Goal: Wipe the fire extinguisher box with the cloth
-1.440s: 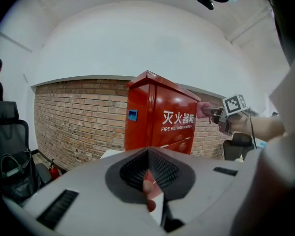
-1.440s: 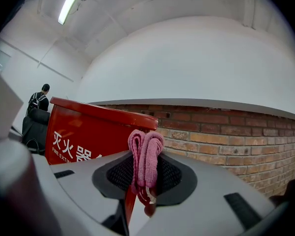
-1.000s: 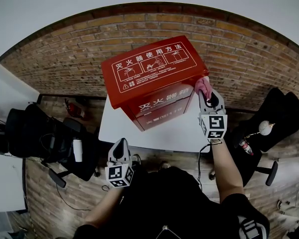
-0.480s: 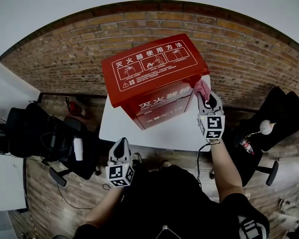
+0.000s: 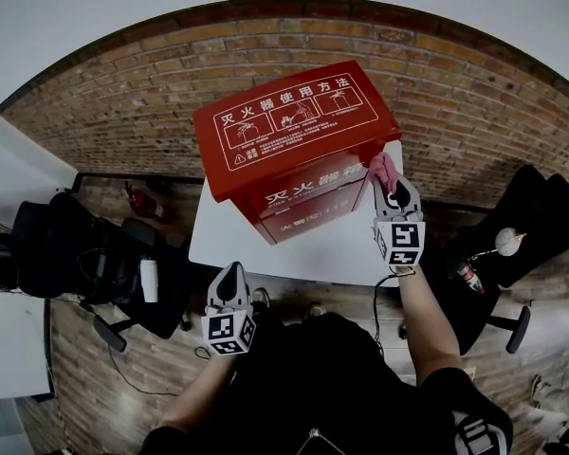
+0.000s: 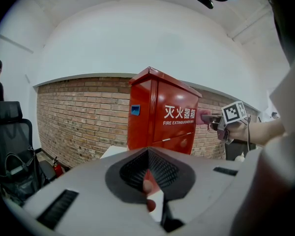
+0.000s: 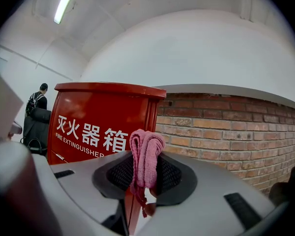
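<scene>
A red fire extinguisher box (image 5: 294,150) is seen standing upright on a white table (image 5: 266,249), with a brick wall (image 5: 474,112) behind it. White lettering is carried on the box's front, and a white instruction panel is printed on its lid.

A folded pink cloth (image 7: 146,156) is pinched between the jaws of the right gripper (image 5: 394,188), with its top bulging out above them and a thread hanging below. The cloth is held at the box's right front corner, near the top of the front face. Whether the metal is actually touched cannot be told.

The left gripper (image 5: 229,275) is held low, well in front of the box and off the table's near edge. Its jaws are pressed together with nothing between them, and it is pointed toward the box's front.

To the left of the box, a black office chair (image 5: 85,254) is seen, and a small red extinguisher (image 5: 137,204) is on the floor by the wall.
</scene>
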Demonstrator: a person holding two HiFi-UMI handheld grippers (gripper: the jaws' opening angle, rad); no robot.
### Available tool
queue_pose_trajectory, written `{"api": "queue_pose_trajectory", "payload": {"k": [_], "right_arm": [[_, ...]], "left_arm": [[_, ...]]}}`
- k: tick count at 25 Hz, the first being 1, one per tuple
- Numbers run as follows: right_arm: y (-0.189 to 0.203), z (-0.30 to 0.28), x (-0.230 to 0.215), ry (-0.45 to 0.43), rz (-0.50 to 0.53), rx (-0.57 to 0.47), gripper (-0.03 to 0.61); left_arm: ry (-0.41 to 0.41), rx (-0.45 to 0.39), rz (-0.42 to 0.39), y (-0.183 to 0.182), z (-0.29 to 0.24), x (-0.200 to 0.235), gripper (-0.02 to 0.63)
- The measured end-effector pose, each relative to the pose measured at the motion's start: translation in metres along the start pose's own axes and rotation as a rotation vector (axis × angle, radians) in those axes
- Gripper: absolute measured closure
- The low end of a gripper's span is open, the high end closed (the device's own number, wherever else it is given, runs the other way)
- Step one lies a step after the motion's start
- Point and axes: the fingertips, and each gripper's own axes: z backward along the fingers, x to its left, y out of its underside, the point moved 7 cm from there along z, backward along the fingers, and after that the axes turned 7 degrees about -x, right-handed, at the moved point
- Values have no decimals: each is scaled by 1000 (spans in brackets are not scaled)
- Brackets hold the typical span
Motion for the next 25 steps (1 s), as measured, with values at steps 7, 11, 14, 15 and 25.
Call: {"api": "queue_pose_trajectory", "payload": {"k": [7, 11, 14, 15, 25], "right_arm": [[-3, 1, 10, -9, -11, -11, 468], [-4, 3, 16, -12, -28, -14, 468], [-5, 4, 23, -24, -31, -23, 468], [-6, 4, 26, -29, -31, -27, 468], [-16, 5, 69, -60, -26, -43, 468]], "left_arm": [[-3, 3, -3, 1, 3, 1, 586], [-8, 7, -6, 1, 6, 3, 586], [-8, 11, -8, 1, 8, 4, 586], [-6, 12, -10, 1, 8, 4, 586], [56, 18, -34, -13, 7, 27, 586]]}}
